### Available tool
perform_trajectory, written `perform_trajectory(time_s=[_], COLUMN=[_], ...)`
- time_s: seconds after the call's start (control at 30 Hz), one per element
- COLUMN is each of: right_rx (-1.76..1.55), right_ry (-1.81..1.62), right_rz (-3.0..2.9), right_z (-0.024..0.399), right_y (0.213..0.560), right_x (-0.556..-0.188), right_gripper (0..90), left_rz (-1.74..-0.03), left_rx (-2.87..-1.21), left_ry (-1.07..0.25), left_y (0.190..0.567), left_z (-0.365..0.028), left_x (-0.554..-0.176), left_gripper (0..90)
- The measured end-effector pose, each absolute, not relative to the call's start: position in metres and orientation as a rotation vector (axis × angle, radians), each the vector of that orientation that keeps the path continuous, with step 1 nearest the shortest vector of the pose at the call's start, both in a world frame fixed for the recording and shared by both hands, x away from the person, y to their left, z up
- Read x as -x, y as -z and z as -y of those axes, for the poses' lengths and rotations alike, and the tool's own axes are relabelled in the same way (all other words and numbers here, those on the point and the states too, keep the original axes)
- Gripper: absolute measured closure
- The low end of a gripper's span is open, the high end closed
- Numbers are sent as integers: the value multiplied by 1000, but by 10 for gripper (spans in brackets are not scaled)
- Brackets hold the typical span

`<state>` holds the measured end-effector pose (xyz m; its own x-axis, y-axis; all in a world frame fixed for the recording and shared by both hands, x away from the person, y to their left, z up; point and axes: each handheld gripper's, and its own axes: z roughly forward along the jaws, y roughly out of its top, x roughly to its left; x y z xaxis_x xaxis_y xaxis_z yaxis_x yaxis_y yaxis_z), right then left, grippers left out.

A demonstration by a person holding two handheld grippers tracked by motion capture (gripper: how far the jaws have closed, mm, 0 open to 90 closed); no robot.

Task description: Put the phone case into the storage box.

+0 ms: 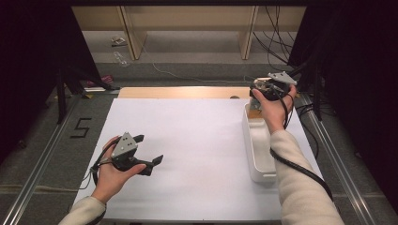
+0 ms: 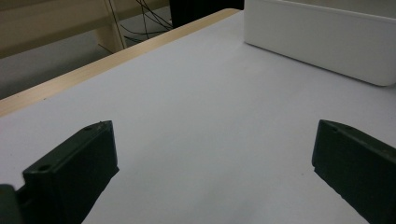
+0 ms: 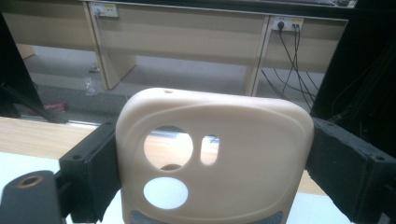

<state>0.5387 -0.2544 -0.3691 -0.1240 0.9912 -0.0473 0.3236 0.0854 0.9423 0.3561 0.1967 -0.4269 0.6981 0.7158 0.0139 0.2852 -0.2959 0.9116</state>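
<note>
A beige plastic case (image 3: 243,154) with round and oval cut-outs stands upright between the jaws of my right gripper (image 3: 212,163), which is shut on its two sides. In the high view my right gripper (image 1: 268,89) is held above the far end of a long white bin (image 1: 257,150) at the table's right. My left gripper (image 1: 149,151) hovers low over the white table sheet (image 1: 187,140) at the near left, open with nothing between its jaws. From the left gripper view its jaws stand wide apart (image 2: 215,158) and the bin (image 2: 322,42) lies ahead at the upper right.
A bare wooden strip (image 1: 183,92) runs along the table's far edge. Metal rails (image 1: 42,154) flank the table on both sides. Beyond it stand wooden shelf legs (image 1: 133,42), cables (image 1: 277,42) and small litter on the floor. A black cable (image 1: 300,168) trails along the right sleeve.
</note>
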Motion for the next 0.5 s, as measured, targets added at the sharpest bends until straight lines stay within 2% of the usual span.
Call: perform_trajectory(time_s=[0.5], right_rx=[-1347], right_ry=[-1050], right_rz=[-1577], right_z=[253], right_y=[370], right_x=[-545], right_gripper=[119], left_rz=[-781], left_rx=[-1874], left_ry=[-521], left_y=[427], left_z=[-197], left_x=[-356], left_gripper=[0])
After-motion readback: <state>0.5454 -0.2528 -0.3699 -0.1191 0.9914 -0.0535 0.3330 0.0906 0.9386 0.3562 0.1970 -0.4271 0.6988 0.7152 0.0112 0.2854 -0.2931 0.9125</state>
